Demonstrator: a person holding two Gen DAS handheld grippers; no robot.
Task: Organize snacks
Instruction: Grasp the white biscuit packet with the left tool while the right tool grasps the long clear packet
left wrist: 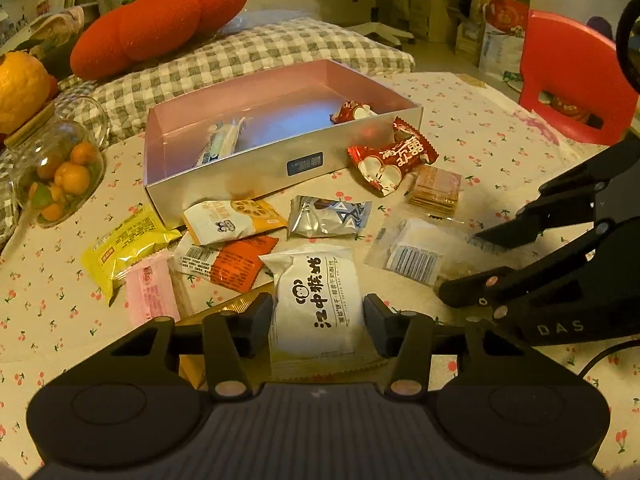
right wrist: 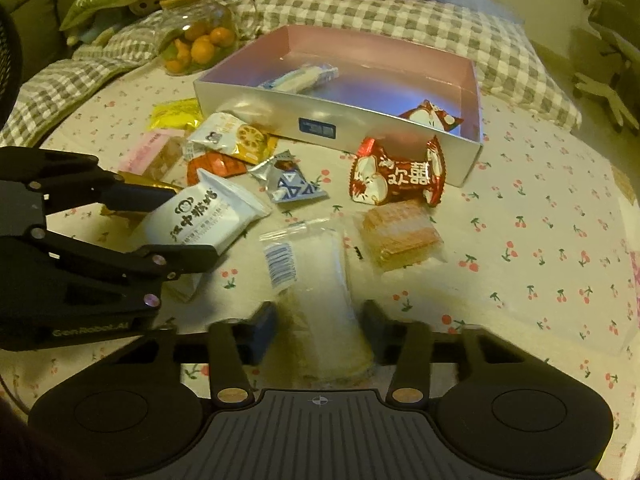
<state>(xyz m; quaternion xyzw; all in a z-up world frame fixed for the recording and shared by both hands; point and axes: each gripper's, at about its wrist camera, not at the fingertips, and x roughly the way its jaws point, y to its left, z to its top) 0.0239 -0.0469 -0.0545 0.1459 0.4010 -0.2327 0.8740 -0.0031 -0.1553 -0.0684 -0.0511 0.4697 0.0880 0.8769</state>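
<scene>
A silver box with a pink inside (left wrist: 240, 172) (right wrist: 260, 100) stands on the cherry-print cloth and holds a red packet (left wrist: 354, 112) and a pale long packet (left wrist: 222, 142). Several snack packets lie in front of it. My left gripper (left wrist: 318, 320) is open, its fingers on either side of a white packet with black characters (left wrist: 320, 300) (right wrist: 200, 216). My right gripper (right wrist: 320, 326) (left wrist: 468, 264) is open around the near end of a clear packet with a barcode (right wrist: 316, 276) (left wrist: 416, 256). I cannot tell whether the pads touch the packets.
Loose packets: red (right wrist: 396, 176), wafer (right wrist: 400, 236), silver-blue (right wrist: 288, 184), orange-white (right wrist: 232, 136), yellow (left wrist: 124, 244), pink (left wrist: 150, 288). A glass jar of small oranges (left wrist: 60, 172) lies at the left. A checked pillow (left wrist: 260, 52) lies behind the box. A red chair (left wrist: 576, 80) stands at the right.
</scene>
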